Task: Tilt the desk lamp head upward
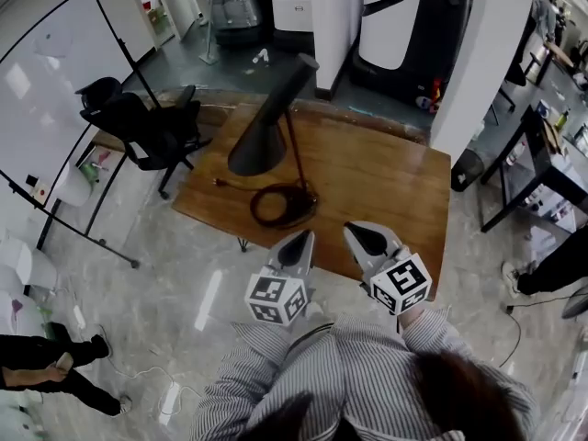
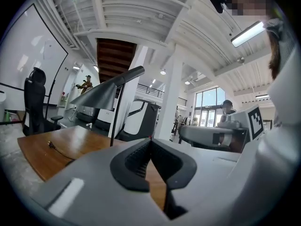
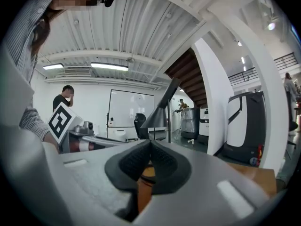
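The left gripper [image 1: 296, 244] and right gripper [image 1: 366, 235] are both pinched together on nothing; the desk lamp head [image 1: 262, 136] droops over the tabletop [image 1: 386, 177] ahead of them, well apart. Best to nudge up under its lower rim while steadying the stem [image 1: 294, 150], minding the coiled cord [image 1: 280, 205] just ahead of the left gripper

Ahead of the right gripper [image 1: 367, 237] fingers, the bare wooden table [image 1: 386, 168] leaves an open passage. Directly ahead of the left gripper [image 1: 299, 243] fingers, the coiled cord [image 1: 303, 211], lamp stem [image 1: 296, 150] and drooping lamp shade [image 1: 260, 145] obstruct. An office chair [image 1: 147, 127] stands farther left.
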Available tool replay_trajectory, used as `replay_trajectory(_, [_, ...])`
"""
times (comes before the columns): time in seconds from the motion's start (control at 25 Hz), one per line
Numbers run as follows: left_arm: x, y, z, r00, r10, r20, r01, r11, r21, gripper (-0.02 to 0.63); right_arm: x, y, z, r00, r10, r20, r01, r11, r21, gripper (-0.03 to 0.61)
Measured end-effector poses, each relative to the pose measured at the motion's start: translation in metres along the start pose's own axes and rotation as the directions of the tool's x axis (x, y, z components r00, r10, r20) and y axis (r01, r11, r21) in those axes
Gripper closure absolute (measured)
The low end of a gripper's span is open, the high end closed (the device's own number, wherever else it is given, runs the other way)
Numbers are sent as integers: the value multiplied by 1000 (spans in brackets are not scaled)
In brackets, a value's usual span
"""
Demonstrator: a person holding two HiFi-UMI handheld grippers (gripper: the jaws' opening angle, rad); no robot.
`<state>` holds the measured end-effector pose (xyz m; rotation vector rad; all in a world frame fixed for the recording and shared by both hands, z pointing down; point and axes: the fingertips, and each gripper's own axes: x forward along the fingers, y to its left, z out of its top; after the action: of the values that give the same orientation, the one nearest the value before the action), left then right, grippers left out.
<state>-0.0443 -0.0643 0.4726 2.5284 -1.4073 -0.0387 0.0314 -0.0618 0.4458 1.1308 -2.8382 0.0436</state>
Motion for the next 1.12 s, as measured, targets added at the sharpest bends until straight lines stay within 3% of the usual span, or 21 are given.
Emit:
replay_trajectory(0.48, [91, 79, 3, 998, 51, -28, -51, 999, 13, 614, 82, -48, 15, 999, -41, 22, 43, 993, -106, 577])
replay_trajectory(0.8, [127, 112, -2, 991, 133, -28, -134, 991, -26, 602, 107, -63, 37, 1000, 30, 6, -28, 975, -220, 577])
replay_trajectory(0.96, [143, 117, -3, 988, 150, -33, -151, 988, -23, 571, 114, -64, 57, 997, 75, -15, -74, 901, -428, 575])
replay_trajectory(1.12, [151, 123, -4, 986, 164, -41, -165, 986, -19, 526, 119, -64, 85, 996, 61, -66, -90, 763, -640, 554])
